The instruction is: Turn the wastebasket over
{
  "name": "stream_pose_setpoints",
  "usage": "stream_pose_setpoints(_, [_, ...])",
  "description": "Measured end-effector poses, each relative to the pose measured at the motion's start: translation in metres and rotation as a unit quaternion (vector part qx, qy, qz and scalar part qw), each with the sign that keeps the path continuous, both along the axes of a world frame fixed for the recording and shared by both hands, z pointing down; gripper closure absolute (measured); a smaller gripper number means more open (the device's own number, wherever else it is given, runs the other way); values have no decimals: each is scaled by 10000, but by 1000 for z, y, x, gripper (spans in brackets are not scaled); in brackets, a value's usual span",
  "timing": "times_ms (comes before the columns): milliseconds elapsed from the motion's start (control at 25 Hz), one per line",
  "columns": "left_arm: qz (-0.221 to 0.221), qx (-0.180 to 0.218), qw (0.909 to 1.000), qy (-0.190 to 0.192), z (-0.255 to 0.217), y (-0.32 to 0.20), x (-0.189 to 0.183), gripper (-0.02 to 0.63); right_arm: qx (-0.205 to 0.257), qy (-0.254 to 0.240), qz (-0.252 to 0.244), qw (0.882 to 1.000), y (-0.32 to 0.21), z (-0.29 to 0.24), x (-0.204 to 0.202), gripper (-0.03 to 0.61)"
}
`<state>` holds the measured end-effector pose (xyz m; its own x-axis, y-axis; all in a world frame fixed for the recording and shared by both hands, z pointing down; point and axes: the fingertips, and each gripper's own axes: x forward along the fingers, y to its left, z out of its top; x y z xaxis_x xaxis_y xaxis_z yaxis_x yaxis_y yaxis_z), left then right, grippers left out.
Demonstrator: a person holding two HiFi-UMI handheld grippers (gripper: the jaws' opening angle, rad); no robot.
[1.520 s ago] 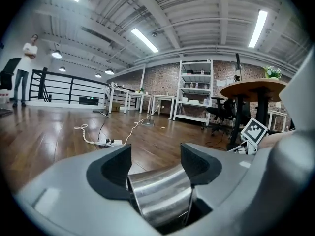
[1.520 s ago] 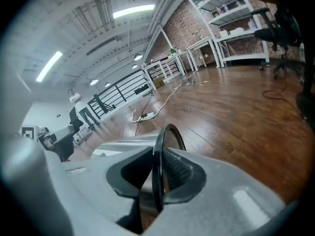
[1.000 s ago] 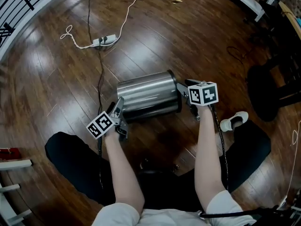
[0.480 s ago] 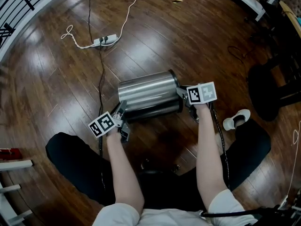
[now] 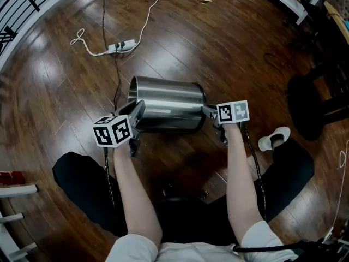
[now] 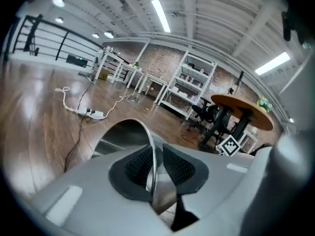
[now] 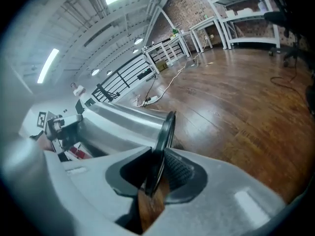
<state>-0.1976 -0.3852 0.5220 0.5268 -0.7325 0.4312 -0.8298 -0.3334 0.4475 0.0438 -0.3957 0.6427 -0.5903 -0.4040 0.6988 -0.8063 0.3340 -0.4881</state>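
The steel wastebasket (image 5: pixel 166 109) lies on its side on the wood floor, open mouth to the left and black base rim to the right, its mouth end raised off the floor. My left gripper (image 5: pixel 136 112) is shut on the thin metal mouth rim (image 6: pixel 150 146), which runs between the ribbed pads (image 6: pixel 178 167). My right gripper (image 5: pixel 209 114) is shut on the black base rim (image 7: pixel 166 129), gripped between its pads. In the right gripper view the basket's shiny side (image 7: pixel 123 124) stretches away to the left.
A white power strip (image 5: pixel 121 46) with a white cable lies beyond the basket, and a black cable (image 5: pixel 115 83) runs toward its mouth. A white shoe (image 5: pixel 272 140) and a dark chair base (image 5: pixel 305 105) are at the right. The person's dark-trousered legs flank the near floor.
The left gripper closed on the mouth rim and rose, lifting that end of the basket. The right gripper sank a little and tightened on the base rim.
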Motion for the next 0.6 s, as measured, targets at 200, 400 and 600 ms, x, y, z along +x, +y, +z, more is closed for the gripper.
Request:
stream_pose_setpoints(200, [1114, 209, 9848, -1320, -25, 2, 31, 531, -368, -587, 370, 9969, 16, 44, -17, 506])
stream_pose_setpoints(400, [1845, 407, 9655, -1795, -24, 8, 88, 531, -488, -954, 1125, 9879, 22, 80, -1, 511])
stream_pose_setpoints(600, [2477, 620, 9456, -2015, -10, 11, 157, 535, -644, -639, 1186, 9888, 41, 117, 15, 536])
